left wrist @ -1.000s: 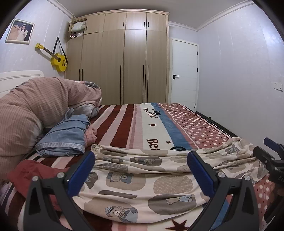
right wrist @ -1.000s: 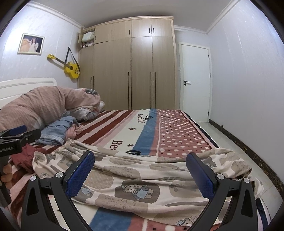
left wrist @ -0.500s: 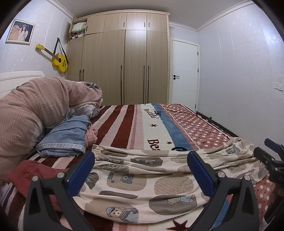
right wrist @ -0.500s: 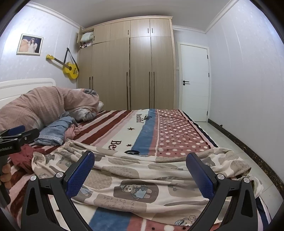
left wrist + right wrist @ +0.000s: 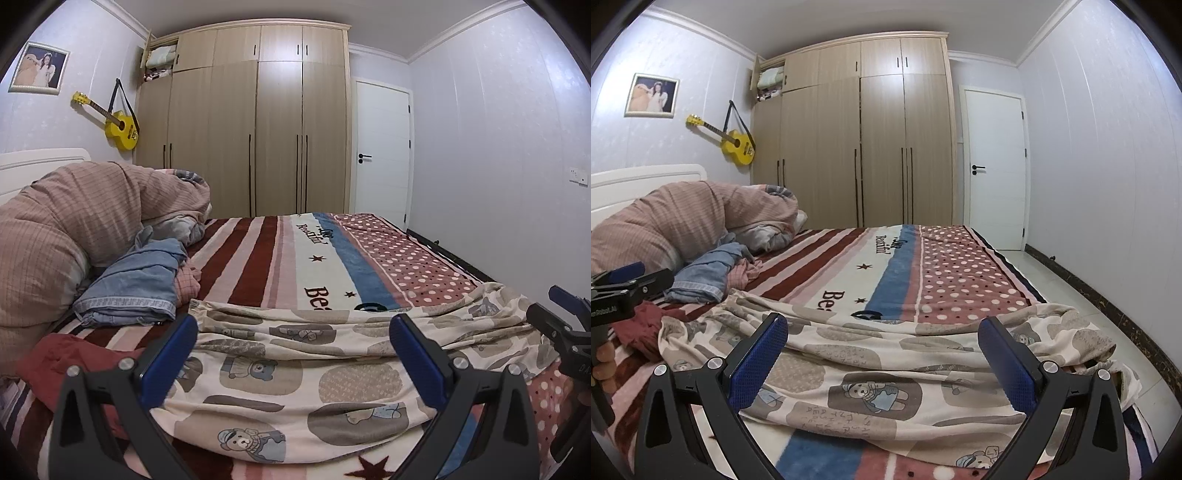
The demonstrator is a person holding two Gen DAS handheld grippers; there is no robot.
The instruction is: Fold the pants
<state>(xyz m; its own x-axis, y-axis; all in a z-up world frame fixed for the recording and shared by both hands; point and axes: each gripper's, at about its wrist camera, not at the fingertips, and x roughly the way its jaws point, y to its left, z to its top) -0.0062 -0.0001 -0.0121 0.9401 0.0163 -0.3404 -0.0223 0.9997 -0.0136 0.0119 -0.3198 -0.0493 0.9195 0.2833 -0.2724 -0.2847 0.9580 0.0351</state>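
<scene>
We see the teddy-bear pants (image 5: pixel 295 373) lying spread out across the striped bed (image 5: pixel 258 258). Our left claw (image 5: pixel 293 354) and right claw (image 5: pixel 882 354) are both wide apart above them, holding nothing.

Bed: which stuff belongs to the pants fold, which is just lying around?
Part of the job:
- bear-print pants, spread across the near end of the bed
- left claw, open above them
- right claw, open above them

Just lying about:
- blue denim garment
- red garment
- pink quilt
- striped blanket
- yellow guitar on the wall
</scene>
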